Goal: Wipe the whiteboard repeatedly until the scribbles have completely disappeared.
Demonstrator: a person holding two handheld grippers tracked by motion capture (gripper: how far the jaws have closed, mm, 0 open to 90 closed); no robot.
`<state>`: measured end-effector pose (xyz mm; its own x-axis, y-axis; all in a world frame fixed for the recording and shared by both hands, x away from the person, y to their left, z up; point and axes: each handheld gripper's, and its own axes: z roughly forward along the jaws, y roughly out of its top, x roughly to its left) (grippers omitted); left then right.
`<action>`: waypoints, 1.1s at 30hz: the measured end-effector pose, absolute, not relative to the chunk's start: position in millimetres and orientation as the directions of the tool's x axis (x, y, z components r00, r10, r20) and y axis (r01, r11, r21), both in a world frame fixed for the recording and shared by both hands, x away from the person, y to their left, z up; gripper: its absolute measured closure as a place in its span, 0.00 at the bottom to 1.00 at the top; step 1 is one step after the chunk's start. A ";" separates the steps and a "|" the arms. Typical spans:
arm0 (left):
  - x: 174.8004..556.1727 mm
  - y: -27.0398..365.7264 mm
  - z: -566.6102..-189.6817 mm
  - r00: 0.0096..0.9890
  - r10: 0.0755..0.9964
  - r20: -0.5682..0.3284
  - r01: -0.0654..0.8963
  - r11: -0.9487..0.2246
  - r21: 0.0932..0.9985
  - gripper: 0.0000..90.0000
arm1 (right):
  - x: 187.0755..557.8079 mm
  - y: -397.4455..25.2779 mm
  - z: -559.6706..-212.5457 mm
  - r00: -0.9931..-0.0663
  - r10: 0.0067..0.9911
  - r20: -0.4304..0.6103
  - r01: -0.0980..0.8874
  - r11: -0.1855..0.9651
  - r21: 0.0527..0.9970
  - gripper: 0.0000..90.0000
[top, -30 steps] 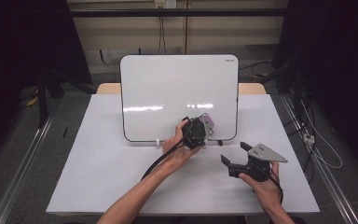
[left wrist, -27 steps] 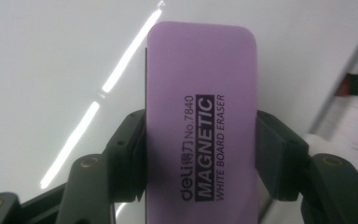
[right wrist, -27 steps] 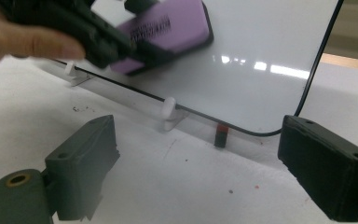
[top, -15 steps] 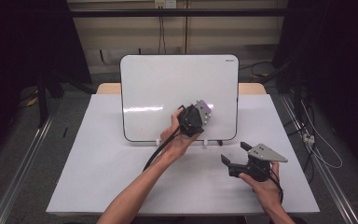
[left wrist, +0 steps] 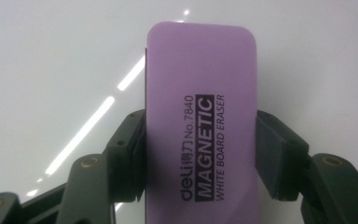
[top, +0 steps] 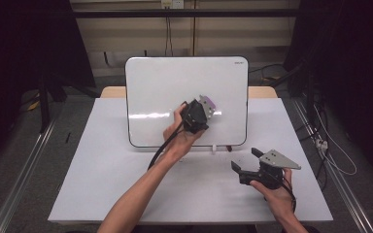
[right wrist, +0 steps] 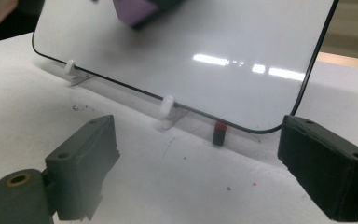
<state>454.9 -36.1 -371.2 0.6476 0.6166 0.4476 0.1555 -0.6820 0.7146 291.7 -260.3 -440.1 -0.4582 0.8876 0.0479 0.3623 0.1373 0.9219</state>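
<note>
The left gripper (top: 205, 108) holds a purple eraser (left wrist: 200, 126) clamped by its long edges between both jaws, and carries it over the right half of the whiteboard (top: 165, 92). In the left gripper view the eraser lies close against the board face; whether its underside actually touches cannot be told.

Progress, as judged: the pick-up is done and the eraser is at the board. The board face looks clean, with no marker strokes visible in any view, so wiping appears finished or nearly so (or there was little to erase). What seems left is any last pass and setting the eraser down.

The right gripper (top: 253, 162) rests low in front of the whiteboard's lower right corner, jaws spread wide with nothing between them.

Materials and shapes:
- Eraser: flat rounded-corner rectangle, matte purple top, printed "deli No.7840 MAGNETIC WHITE BOARD ERASER".
- Whiteboard: glossy white, thin dark rim, rounded corners, propped at a lean on small white clips (right wrist: 167, 106); it reflects ceiling lights as streaks.
- Table (top: 102, 184) in front of the whiteboard: matte white, flecked with small dark and reddish specks.
- A small red-and-black object (right wrist: 219, 133) sits at the whiteboard's lower edge; its identity is unclear.
</note>
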 end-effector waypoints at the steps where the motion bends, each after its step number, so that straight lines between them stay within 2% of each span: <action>1: 455.7 -35.1 -370.9 0.651 0.619 0.440 0.156 -0.676 0.720 0.46 | 291.7 -260.4 -440.0 -0.458 0.888 0.048 0.362 0.136 0.922 0.13; 11: 422.7 -85.7 -403.8 0.711 0.487 0.507 0.062 -0.762 0.645 0.46 | 291.3 -258.9 -440.0 -0.460 0.887 0.048 0.365 0.140 0.920 0.13; 18: 411.6 -86.7 -415.3 0.733 0.436 0.523 0.033 -0.790 0.612 0.46 | 290.6 -261.2 -440.5 -0.458 0.888 0.049 0.364 0.137 0.921 0.13; 20: 415.6 -78.7 -411.2 0.725 0.449 0.523 0.043 -0.787 0.615 0.46 | 290.8 -260.9 -440.7 -0.459 0.887 0.048 0.365 0.139 0.921 0.13; 29: 446.2 -8.6 -382.4 0.644 0.627 0.438 0.164 -0.672 0.722 0.46 | 291.8 -259.4 -441.2 -0.460 0.887 0.051 0.370 0.138 0.919 0.13; 33: 447.2 20.5 -383.3 0.616 0.664 0.424 0.188 -0.646 0.740 0.46 | 292.6 -258.1 -441.9 -0.458 0.887 0.053 0.372 0.138 0.918 0.13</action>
